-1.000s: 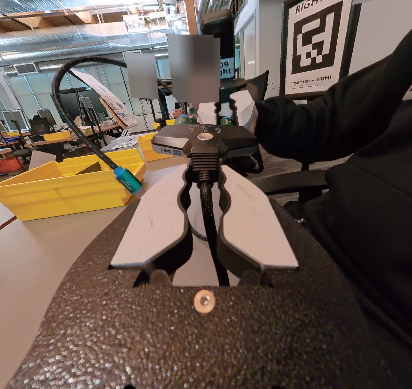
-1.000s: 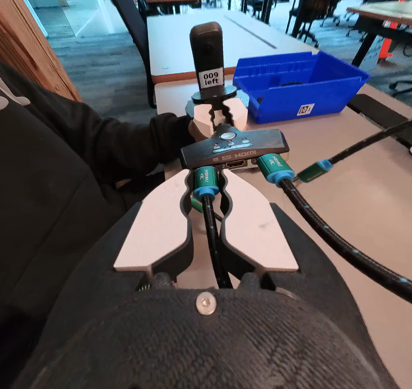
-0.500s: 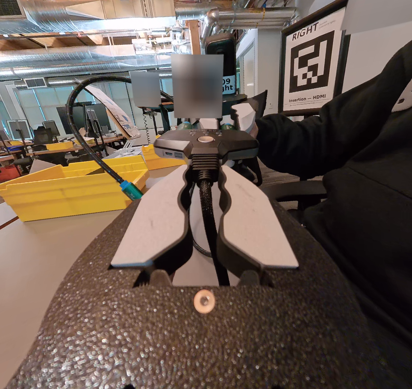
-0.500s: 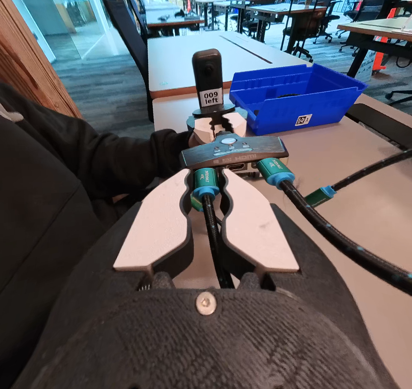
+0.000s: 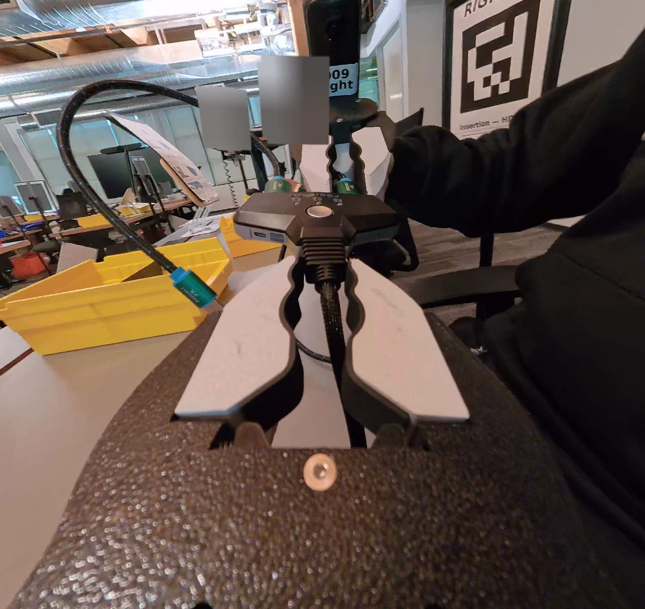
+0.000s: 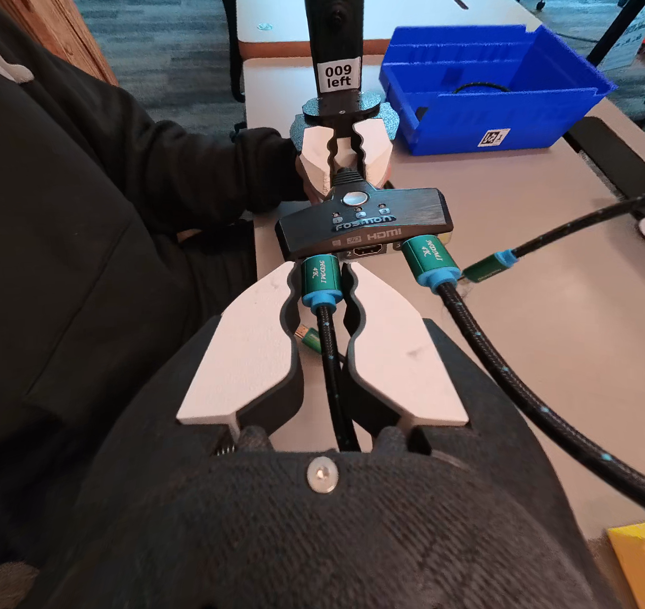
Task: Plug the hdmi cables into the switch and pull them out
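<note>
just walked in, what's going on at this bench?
A person works two handheld grippers on an HDMI switch held above the table. The left gripper clamps the switch's ribbed cable collar. The right gripper grips a green plug seated in an end port. Another plug sits in the far port; the middle port is empty.

One black switch (image 6: 363, 224), two grippers, four green HDMI plugs (two seated in the switch (image 6: 320, 280) (image 6: 426, 259), two loose (image 6: 487, 268) (image 6: 310, 339)), one blue bin (image 6: 488, 111), two yellow bins (image 5: 104, 299) (image 5: 244, 240).
</note>
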`<state>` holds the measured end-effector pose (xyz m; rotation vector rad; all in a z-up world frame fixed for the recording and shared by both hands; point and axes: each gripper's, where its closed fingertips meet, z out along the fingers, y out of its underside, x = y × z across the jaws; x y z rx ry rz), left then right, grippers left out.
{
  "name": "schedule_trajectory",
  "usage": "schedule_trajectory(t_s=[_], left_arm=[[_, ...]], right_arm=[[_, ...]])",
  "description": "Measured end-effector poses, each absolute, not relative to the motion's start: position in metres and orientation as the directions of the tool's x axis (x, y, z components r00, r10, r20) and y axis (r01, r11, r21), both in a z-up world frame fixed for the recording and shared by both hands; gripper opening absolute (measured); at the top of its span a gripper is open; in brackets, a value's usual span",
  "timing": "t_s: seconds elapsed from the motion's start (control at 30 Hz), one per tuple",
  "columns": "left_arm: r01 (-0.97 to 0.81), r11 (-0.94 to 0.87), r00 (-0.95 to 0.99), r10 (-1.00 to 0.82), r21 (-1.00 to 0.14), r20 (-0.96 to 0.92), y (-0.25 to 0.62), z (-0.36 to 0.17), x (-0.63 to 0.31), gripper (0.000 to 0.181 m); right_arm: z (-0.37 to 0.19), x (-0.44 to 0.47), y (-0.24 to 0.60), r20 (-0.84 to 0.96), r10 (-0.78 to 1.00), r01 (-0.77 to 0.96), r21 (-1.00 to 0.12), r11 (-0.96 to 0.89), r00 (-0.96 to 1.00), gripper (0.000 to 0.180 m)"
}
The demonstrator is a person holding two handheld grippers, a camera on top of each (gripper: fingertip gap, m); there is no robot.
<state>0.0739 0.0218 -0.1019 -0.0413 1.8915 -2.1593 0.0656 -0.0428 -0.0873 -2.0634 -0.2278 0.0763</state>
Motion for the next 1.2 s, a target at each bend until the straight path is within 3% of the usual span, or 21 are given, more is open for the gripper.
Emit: schedule_trajectory(t_s=[1.2], left_arm=[[0.167, -0.049, -0.956, -0.253, -0.985, -0.150, 0.004, -0.110, 0.080, 0.022]], right_arm=[[-0.098, 0.074, -0.067, -0.007, 0.168, 0.063, -0.911, -0.407, 0.986, 0.023]])
